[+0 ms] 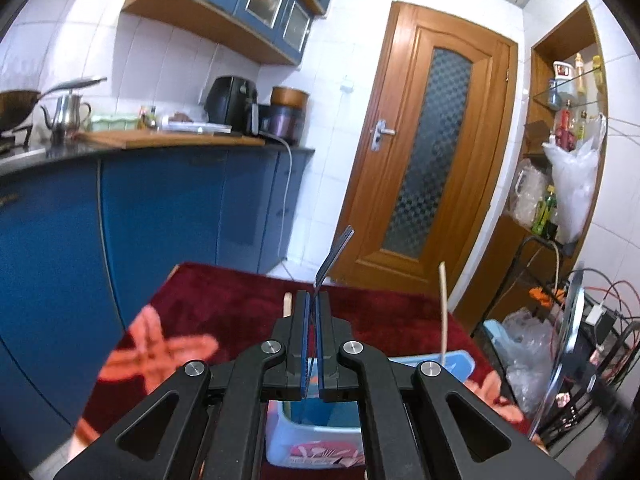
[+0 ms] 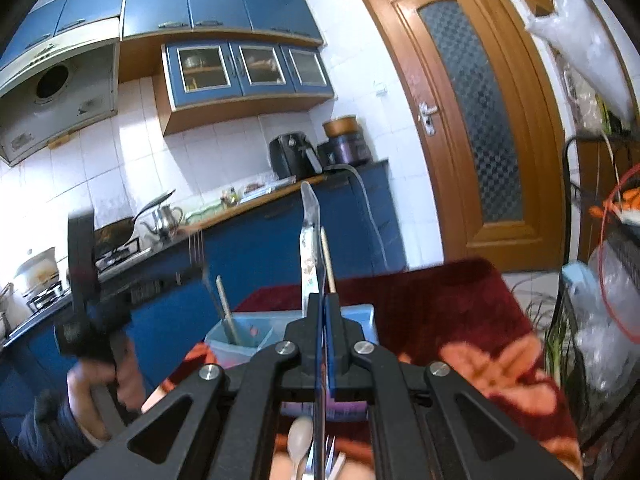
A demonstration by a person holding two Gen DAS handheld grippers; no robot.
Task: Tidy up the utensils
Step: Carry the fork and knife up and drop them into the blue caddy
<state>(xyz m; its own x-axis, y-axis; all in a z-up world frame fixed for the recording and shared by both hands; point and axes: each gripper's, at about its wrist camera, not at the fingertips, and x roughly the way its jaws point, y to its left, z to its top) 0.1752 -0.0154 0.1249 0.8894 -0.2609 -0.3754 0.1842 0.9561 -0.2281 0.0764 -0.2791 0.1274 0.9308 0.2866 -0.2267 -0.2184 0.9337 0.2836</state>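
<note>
**Two grippers, each clamped on a utensil**

Two views show the work over a table with a dark red floral cloth (image 1: 224, 300).

Left wrist view: the left gripper (image 1: 313, 300) is closed on a thin metal utensil handle (image 1: 334, 254), which rises from between the pads and leans to the right toward the wooden door (image 1: 432, 148). Which utensil it is cannot be told here (only the flat handle shows). Below the linkage sits a light blue plastic bin (image 1: 316, 440), and a wooden chopstick (image 1: 443, 312) stands upright just right of the gripper, above the bin's far edge. Blue kitchen cabinets (image 1: 160, 216) fill the left side.

Right wrist view: the right gripper (image 2: 323, 304) is pinched shut on a flat, shiny utensil handle (image 2: 310, 236) standing nearly upright. A chopstick (image 2: 328, 260) rises just beside it on the right. Behind the gripper lies the blue bin (image 2: 240, 336), with a metal handle (image 2: 226, 308) leaning inside. At left, blurred, a hand (image 2: 104, 392) holds the other gripper, with fork tines (image 2: 196, 248) pointing up from it. A plastic spoon (image 2: 300, 440) lies under the linkage.
</note>
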